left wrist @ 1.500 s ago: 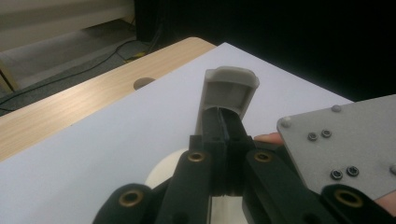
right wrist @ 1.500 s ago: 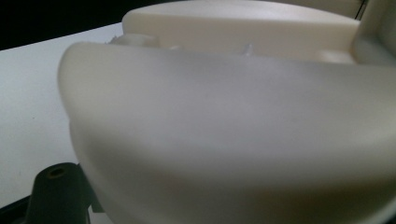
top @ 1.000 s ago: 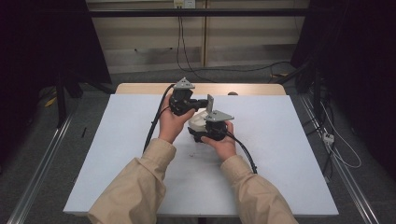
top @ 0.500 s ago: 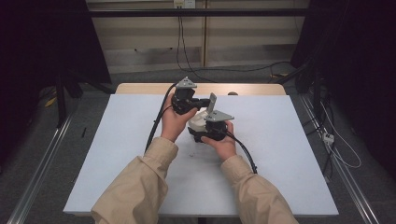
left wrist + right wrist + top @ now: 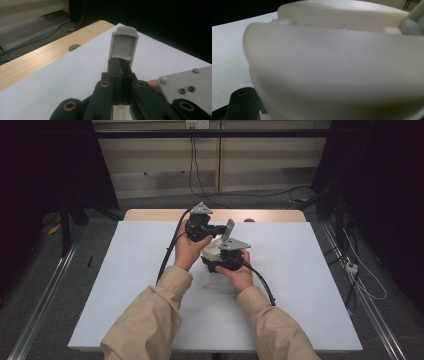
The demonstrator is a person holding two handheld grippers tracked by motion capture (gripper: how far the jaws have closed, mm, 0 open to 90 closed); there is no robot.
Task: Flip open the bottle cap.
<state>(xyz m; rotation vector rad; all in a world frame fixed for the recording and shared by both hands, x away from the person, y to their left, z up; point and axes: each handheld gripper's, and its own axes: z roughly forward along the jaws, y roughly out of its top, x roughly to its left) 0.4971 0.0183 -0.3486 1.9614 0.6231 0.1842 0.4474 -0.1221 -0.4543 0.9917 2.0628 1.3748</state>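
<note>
Near the middle of the white surface [image 5: 300, 285], a little toward the far edge, the person holds a small cream-white plastic case [image 5: 212, 251] between the two tools. A grey flip lid [image 5: 123, 42] stands up from it, hinged open and leaning slightly away toward the far right corner.

The left gripper [image 5: 119, 65] is clenched on the lower edge of that lid — its black jaws are pressed together with the grey flap rising straight out of them. The right gripper [image 5: 225, 261] sits low against the case body; in its own view the pale, rounded shell [image 5: 332, 65] crowds the lens, and I cannot tell whether its jaws are closed on it or merely cradling it.

The case looks like hard moulded plastic: light, stiff and smooth enough to slip under a loose pinch. The lid is thin, and its hinge is probably the weak point, so I would take hold of the broad body and go gently on the flap. The body's long axis seems to run roughly left to right across the surface, while the lid's long axis points up.
</note>
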